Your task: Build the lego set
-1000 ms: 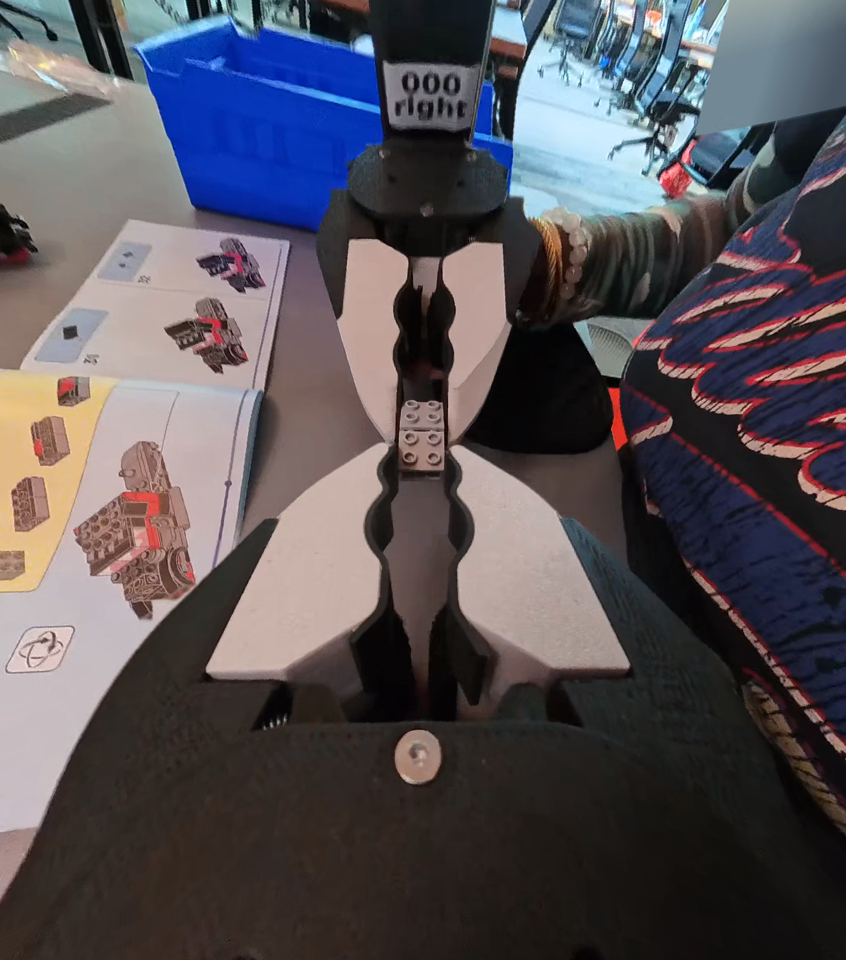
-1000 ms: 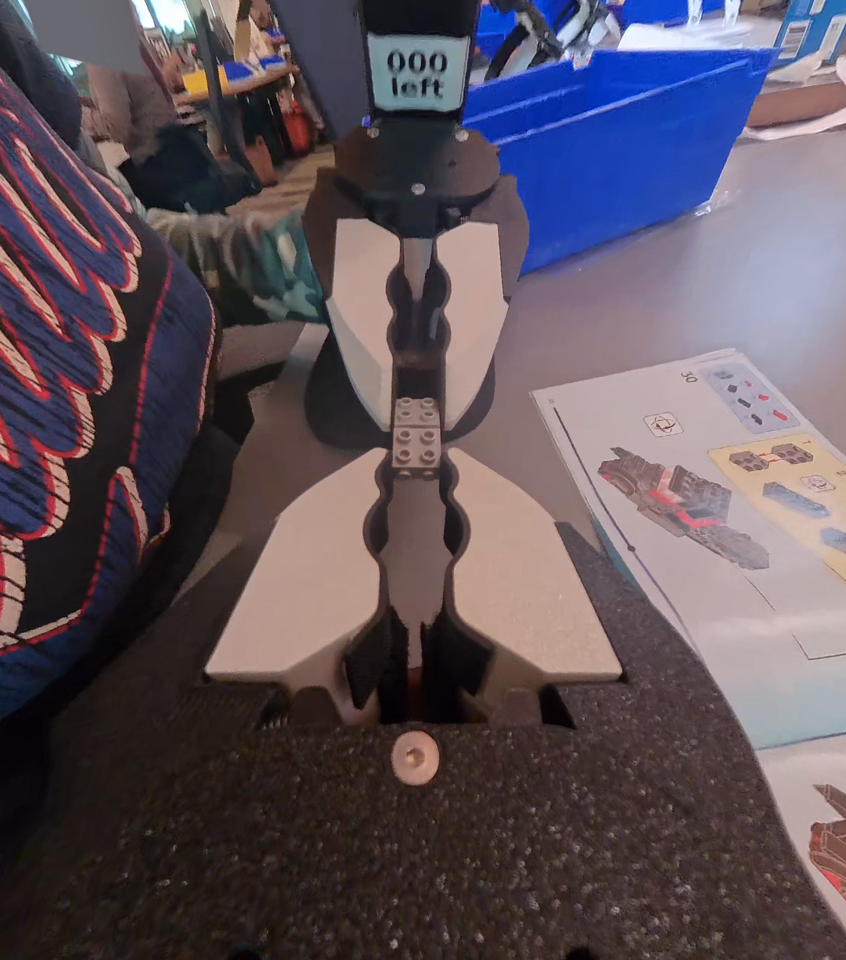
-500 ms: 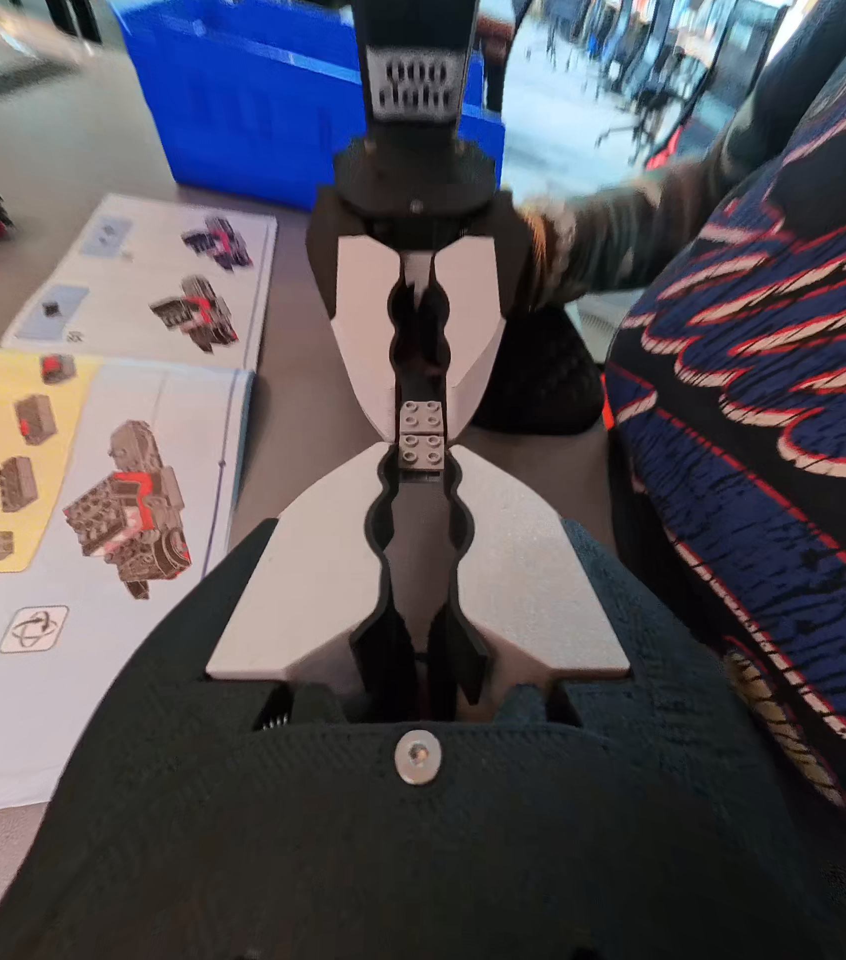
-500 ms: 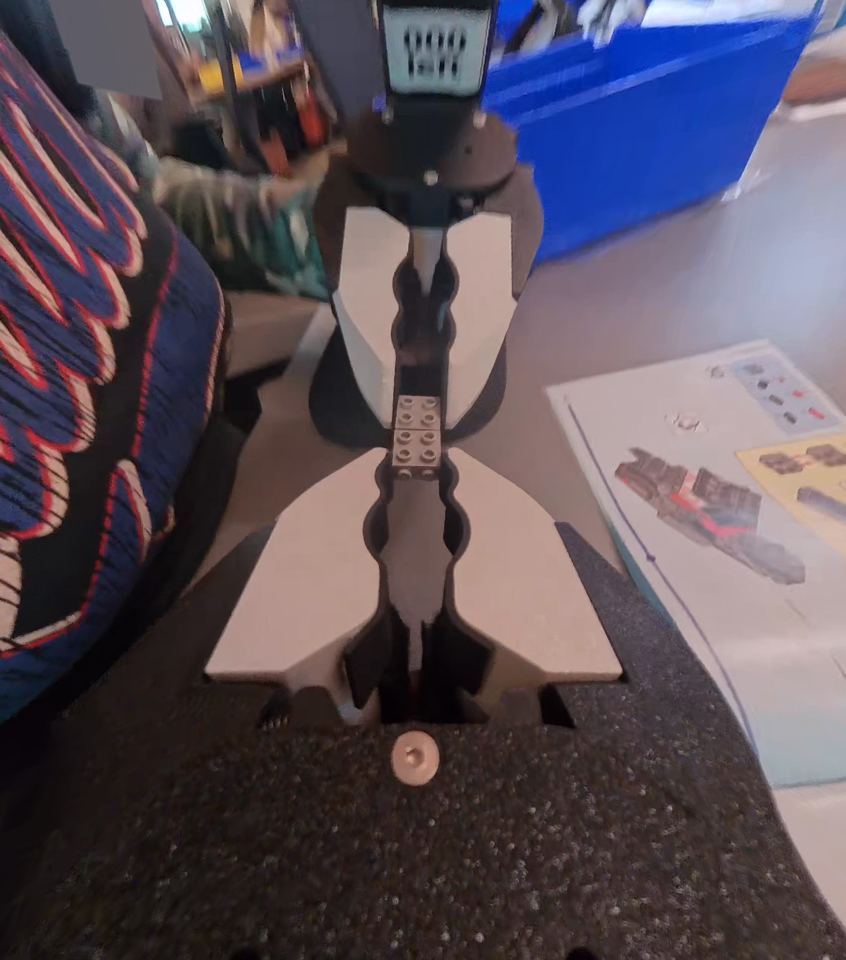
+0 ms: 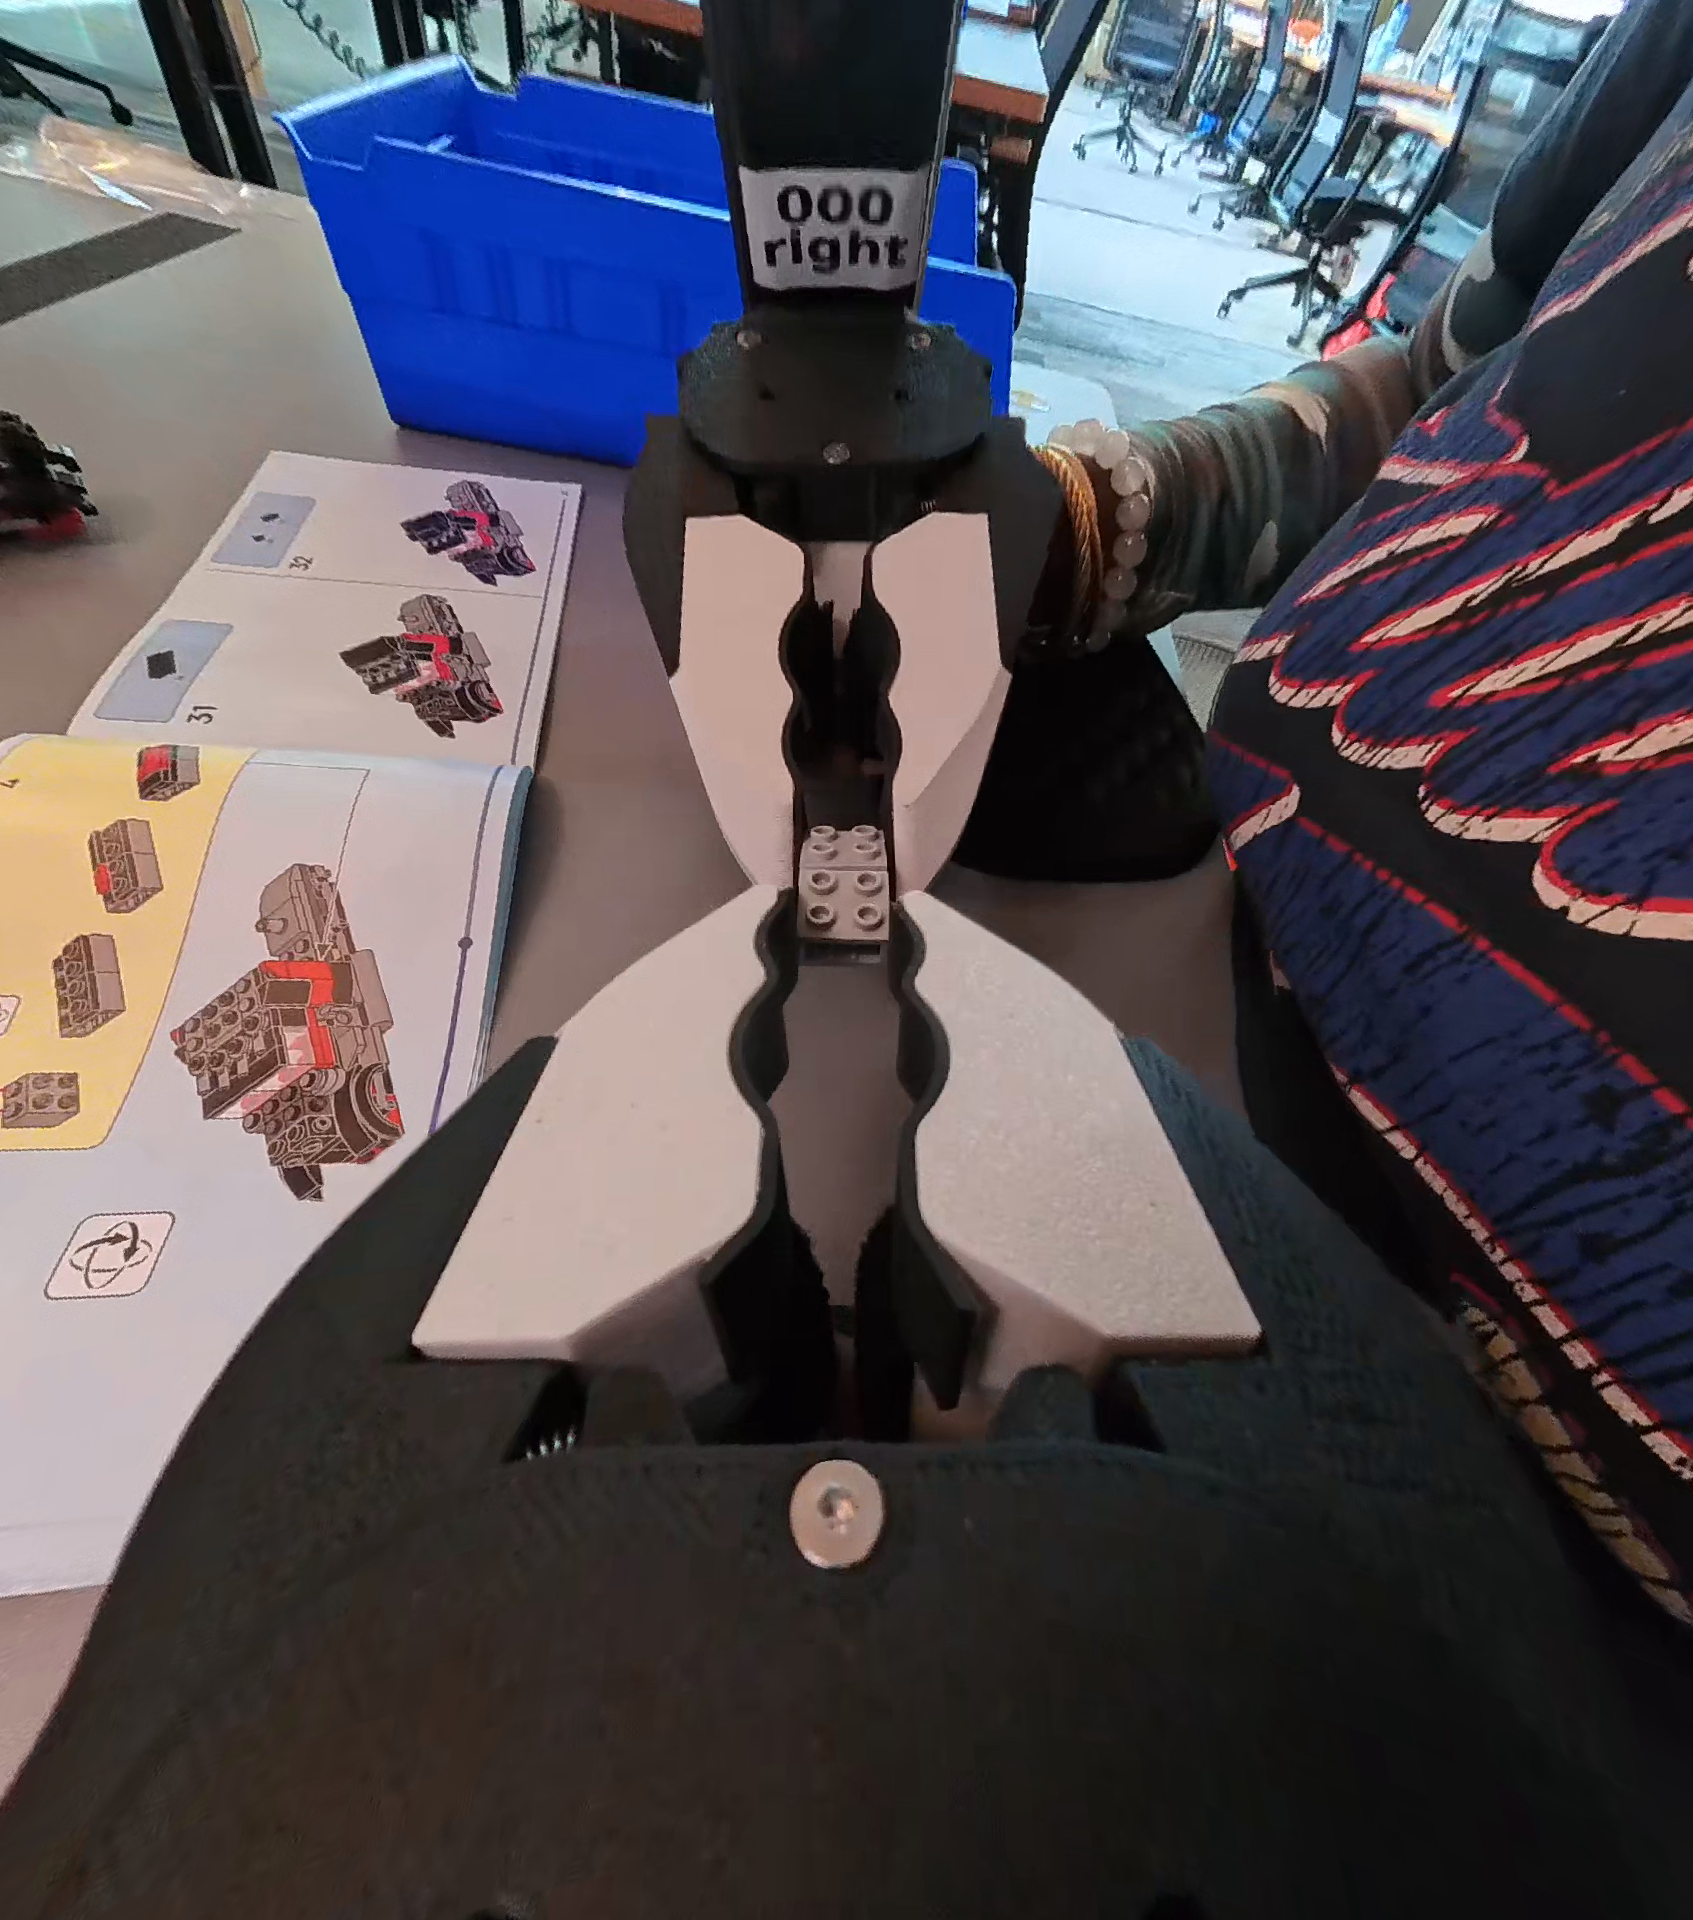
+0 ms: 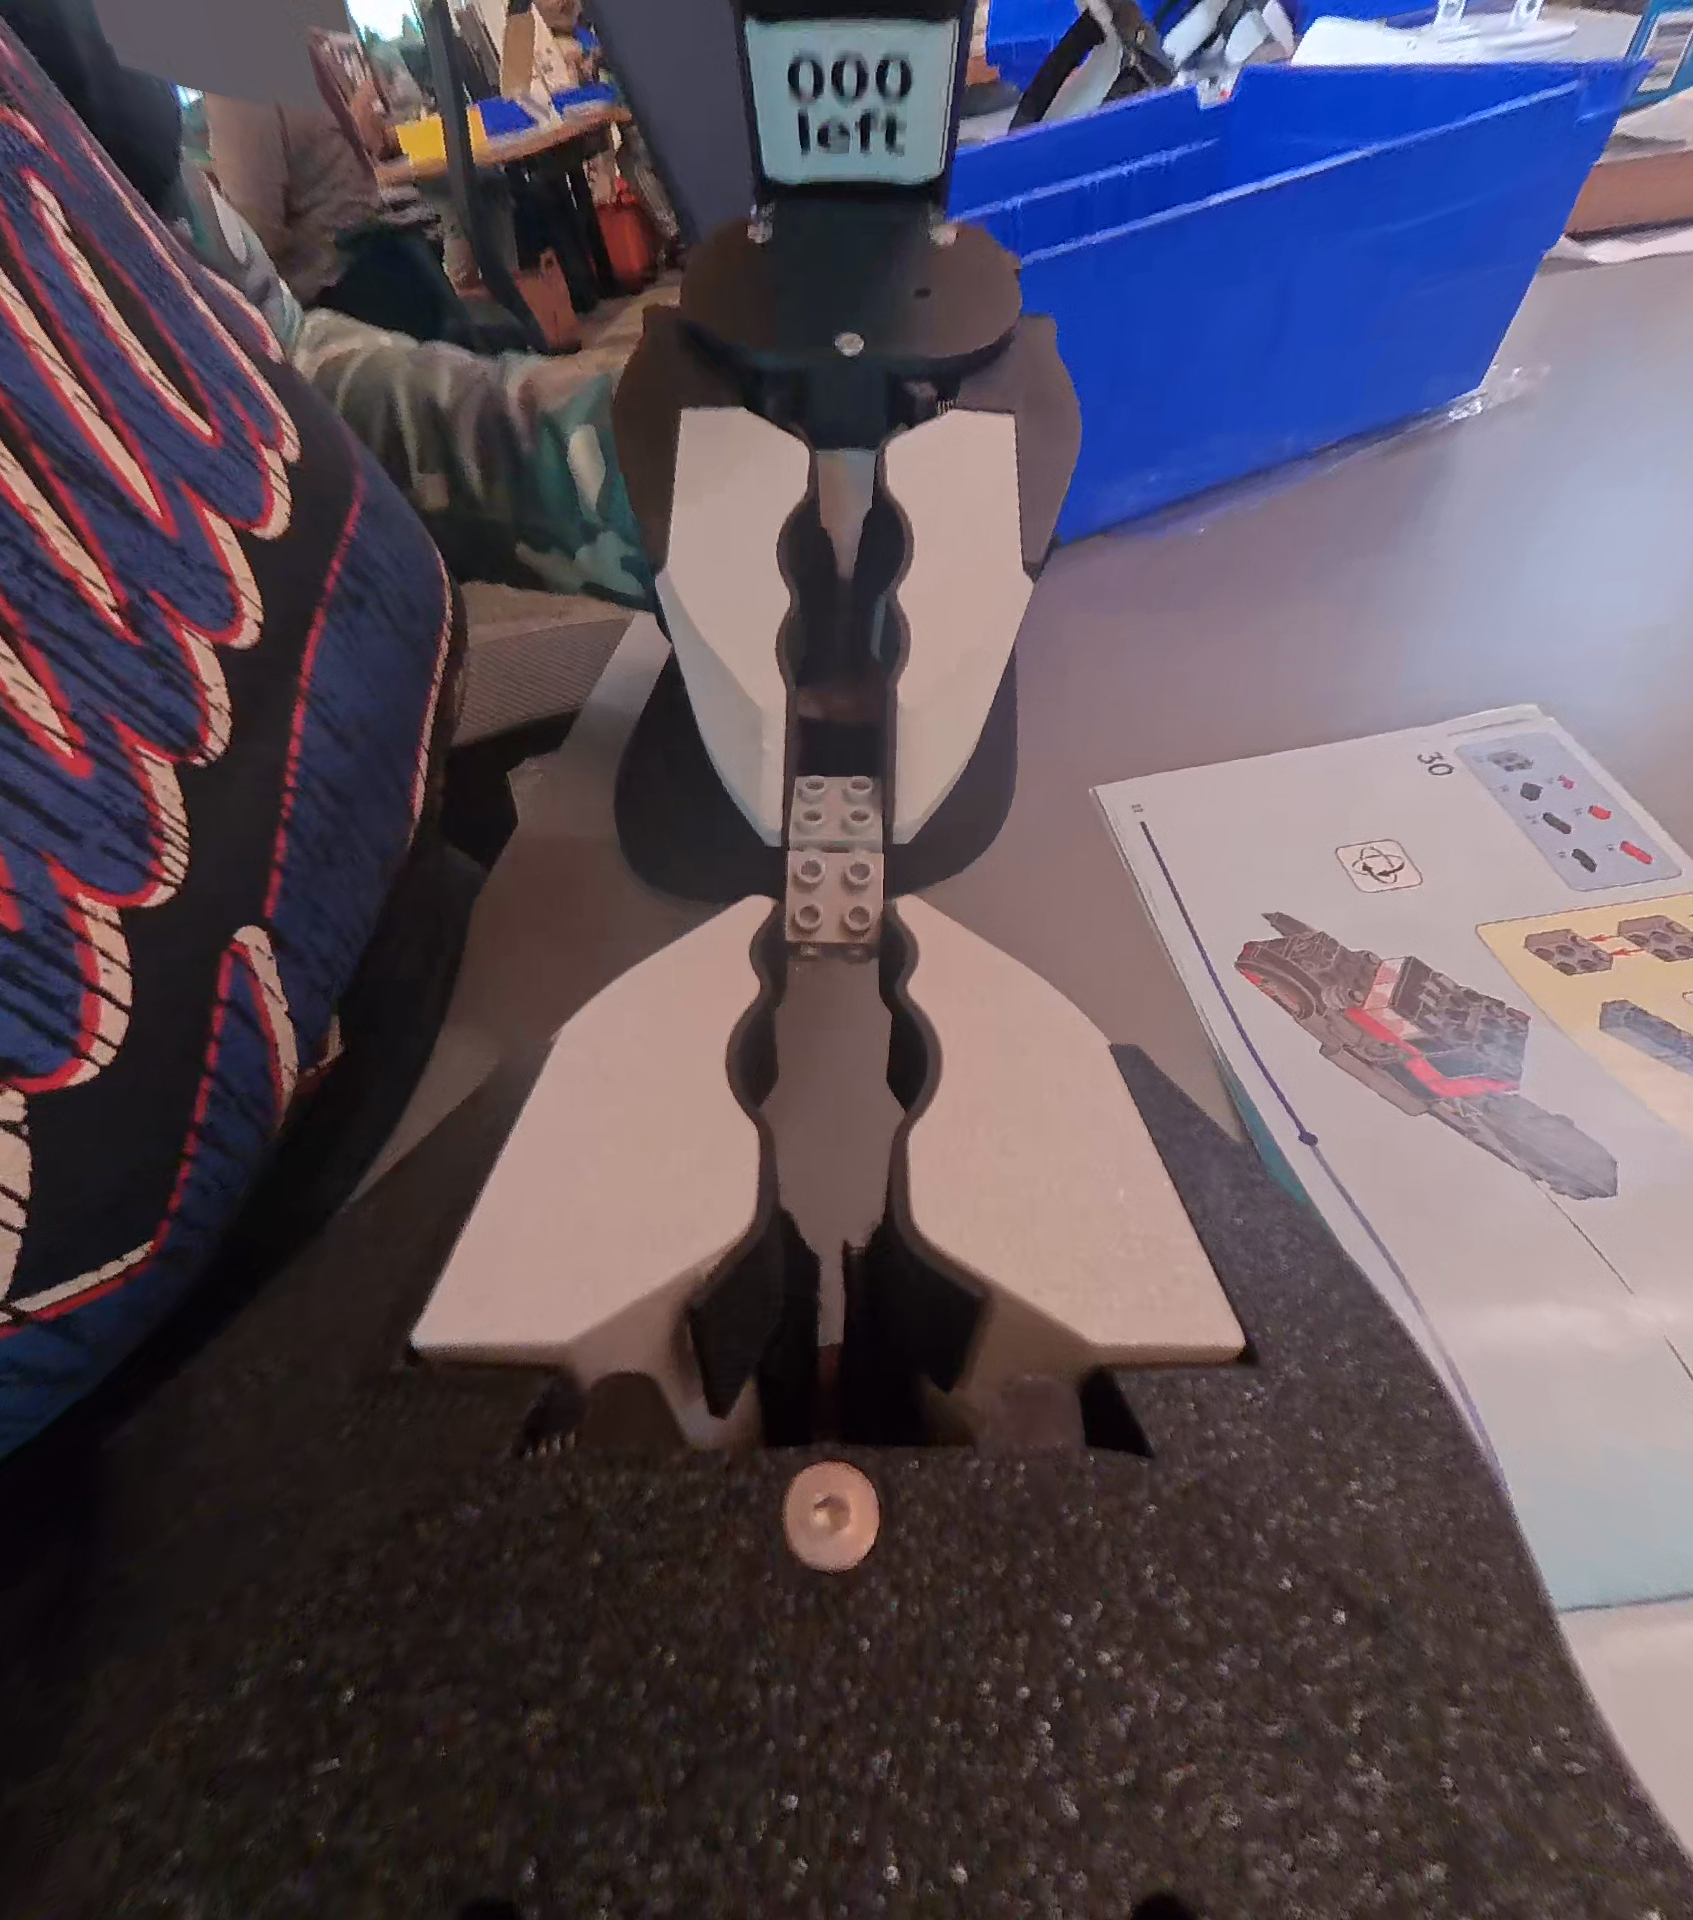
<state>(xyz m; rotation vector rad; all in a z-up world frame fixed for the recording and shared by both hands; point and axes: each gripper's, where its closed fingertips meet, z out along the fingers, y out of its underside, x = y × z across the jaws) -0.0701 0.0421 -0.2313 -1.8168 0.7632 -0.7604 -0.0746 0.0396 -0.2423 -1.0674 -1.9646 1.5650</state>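
Blue bin (image 5: 551, 270) at table's (image 5: 146, 343) far side, office chairs (image 5: 1278, 208) behind, patterned sleeve (image 5: 1548, 831) at right edge.

You see two light grey studded bricks (image 5: 844, 894) between white-and-black fingers (image 5: 1050, 1132). At ten o'clock, a blue bin (image 5: 530, 281); at nine, a booklet (image 5: 146, 1039) — white with a yellow panel. At three, clothing (image 5: 1548, 831) — black with blue, red-edged swirls.
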